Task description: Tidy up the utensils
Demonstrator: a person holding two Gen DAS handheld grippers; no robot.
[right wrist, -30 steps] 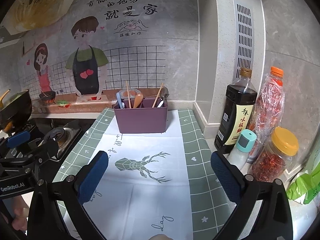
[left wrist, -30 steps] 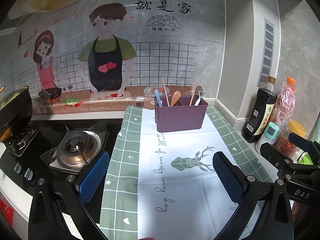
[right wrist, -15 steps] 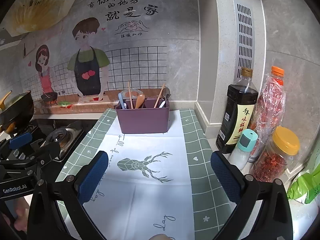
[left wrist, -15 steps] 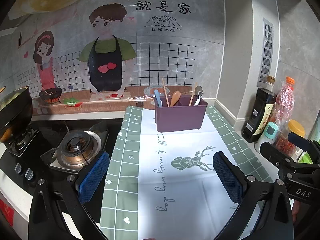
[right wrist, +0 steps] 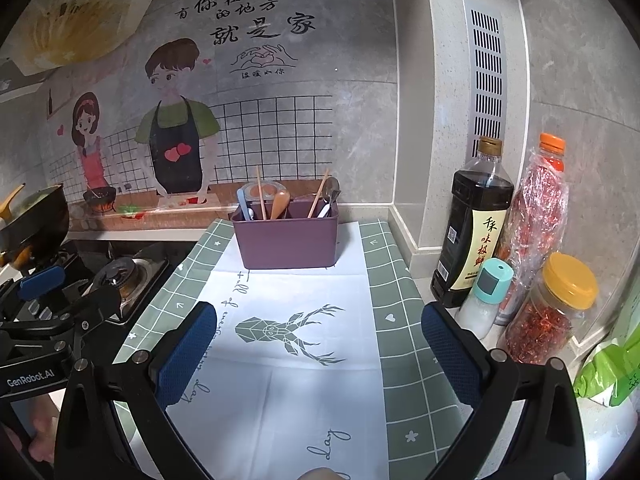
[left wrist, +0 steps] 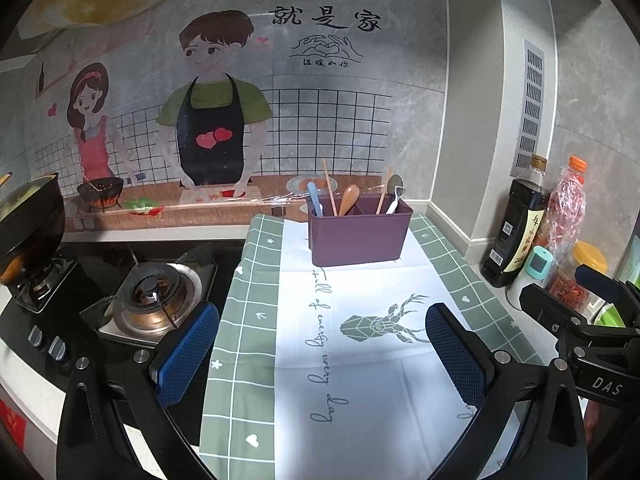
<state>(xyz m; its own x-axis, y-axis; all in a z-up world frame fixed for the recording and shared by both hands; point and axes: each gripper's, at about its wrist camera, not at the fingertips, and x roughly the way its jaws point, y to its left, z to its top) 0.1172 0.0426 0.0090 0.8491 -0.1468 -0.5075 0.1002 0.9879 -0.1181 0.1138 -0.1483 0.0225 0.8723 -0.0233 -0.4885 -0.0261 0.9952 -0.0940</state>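
Observation:
A purple utensil caddy [left wrist: 358, 236] [right wrist: 289, 242] stands at the far end of a green-and-white mat [left wrist: 360, 344] [right wrist: 304, 344]. Its left compartment holds a blue-handled utensil [left wrist: 315, 199], a chopstick and a wooden spoon [left wrist: 349, 197] [right wrist: 280, 203]; its right compartment holds a chopstick and metal utensils [left wrist: 394, 196] [right wrist: 329, 198]. My left gripper [left wrist: 322, 354] is open and empty above the near mat. My right gripper [right wrist: 316, 354] is open and empty too, well short of the caddy. Each shows at the other view's edge.
A gas stove [left wrist: 156, 300] [right wrist: 120, 276] lies left of the mat, with a dark pot [left wrist: 28, 224] farther left. A soy sauce bottle [right wrist: 474, 224], a chili bottle [right wrist: 536, 216], a small shaker [right wrist: 486, 296] and a yellow-lidded jar [right wrist: 552, 312] crowd the right wall. A green bag [right wrist: 612, 368] lies near right.
The right wrist view has tilted slightly, so the caddy and bottles sit a little lower in frame. The left view is almost unchanged. Both grippers stay open.

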